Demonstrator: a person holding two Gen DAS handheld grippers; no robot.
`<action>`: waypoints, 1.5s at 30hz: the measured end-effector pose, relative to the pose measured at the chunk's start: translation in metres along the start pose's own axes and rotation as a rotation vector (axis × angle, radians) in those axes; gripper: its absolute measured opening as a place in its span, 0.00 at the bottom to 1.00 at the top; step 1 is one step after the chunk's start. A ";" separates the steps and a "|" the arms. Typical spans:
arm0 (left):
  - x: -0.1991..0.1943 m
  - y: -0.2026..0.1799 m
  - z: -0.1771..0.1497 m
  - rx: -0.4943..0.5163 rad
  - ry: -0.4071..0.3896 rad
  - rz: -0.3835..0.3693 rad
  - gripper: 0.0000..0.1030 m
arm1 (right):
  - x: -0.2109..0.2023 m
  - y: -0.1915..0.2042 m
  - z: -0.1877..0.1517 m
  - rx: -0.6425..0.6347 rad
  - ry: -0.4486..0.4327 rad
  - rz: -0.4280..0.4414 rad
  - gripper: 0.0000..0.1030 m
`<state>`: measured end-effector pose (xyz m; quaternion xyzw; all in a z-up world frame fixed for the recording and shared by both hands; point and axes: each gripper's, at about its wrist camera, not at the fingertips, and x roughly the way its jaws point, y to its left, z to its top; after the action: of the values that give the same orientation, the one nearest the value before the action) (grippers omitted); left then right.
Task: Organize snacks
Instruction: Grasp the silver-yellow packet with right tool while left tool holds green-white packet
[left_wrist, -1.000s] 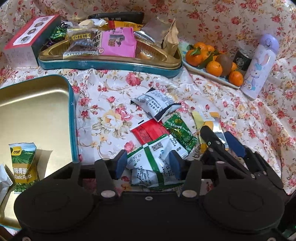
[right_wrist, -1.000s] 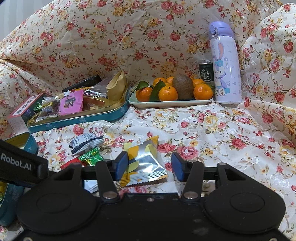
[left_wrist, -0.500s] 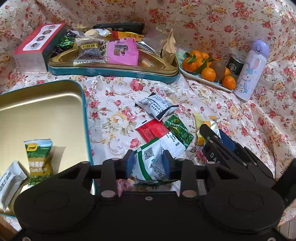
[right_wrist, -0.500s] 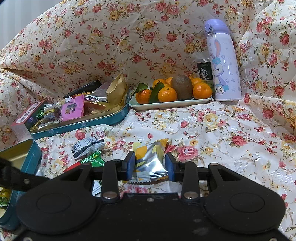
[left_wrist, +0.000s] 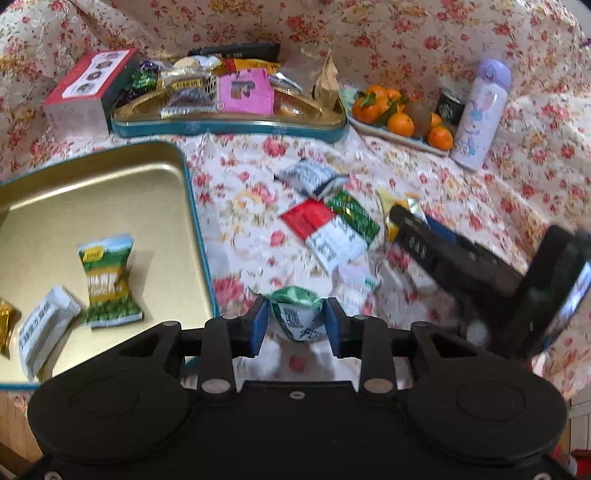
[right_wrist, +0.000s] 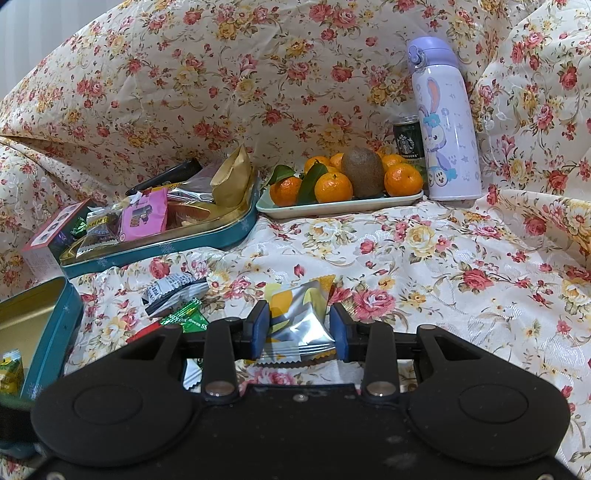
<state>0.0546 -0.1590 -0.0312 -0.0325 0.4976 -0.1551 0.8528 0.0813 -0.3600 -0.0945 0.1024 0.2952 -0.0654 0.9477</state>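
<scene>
My left gripper (left_wrist: 295, 325) is shut on a green-and-white snack packet (left_wrist: 300, 317), held above the flowered cloth just right of the gold tin tray (left_wrist: 110, 192). That tray holds a green-yellow packet (left_wrist: 107, 277), a white packet (left_wrist: 44, 328) and a gold one at its left edge. My right gripper (right_wrist: 298, 332) is shut on a silver-and-yellow packet (right_wrist: 299, 317); it also shows in the left wrist view (left_wrist: 443, 254). Loose packets lie on the cloth: black-and-white (left_wrist: 312, 177), red (left_wrist: 308, 219), green (left_wrist: 354, 214).
A second tin (left_wrist: 229, 122) full of snacks stands at the back, with a red-and-white box (left_wrist: 85, 88) to its left. A plate of oranges and a kiwi (right_wrist: 340, 184), a Starbucks can (right_wrist: 408, 142) and a lilac bottle (right_wrist: 445, 122) stand at the back right.
My left gripper has closed on the green-and-white packet, lifted it and shifted left toward the gold tray. My right gripper has closed on the silver-and-yellow packet.
</scene>
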 end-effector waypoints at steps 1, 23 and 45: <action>0.000 0.000 -0.002 0.006 0.007 -0.001 0.40 | 0.000 0.000 0.000 0.000 0.000 0.000 0.36; -0.020 -0.016 -0.031 0.225 -0.044 0.013 0.43 | 0.000 -0.001 0.000 0.000 0.001 0.003 0.37; 0.015 -0.012 -0.010 0.322 0.034 -0.007 0.53 | 0.001 -0.002 0.001 0.000 0.002 0.007 0.37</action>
<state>0.0497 -0.1742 -0.0468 0.1055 0.4807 -0.2366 0.8377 0.0821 -0.3621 -0.0946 0.1037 0.2956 -0.0622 0.9476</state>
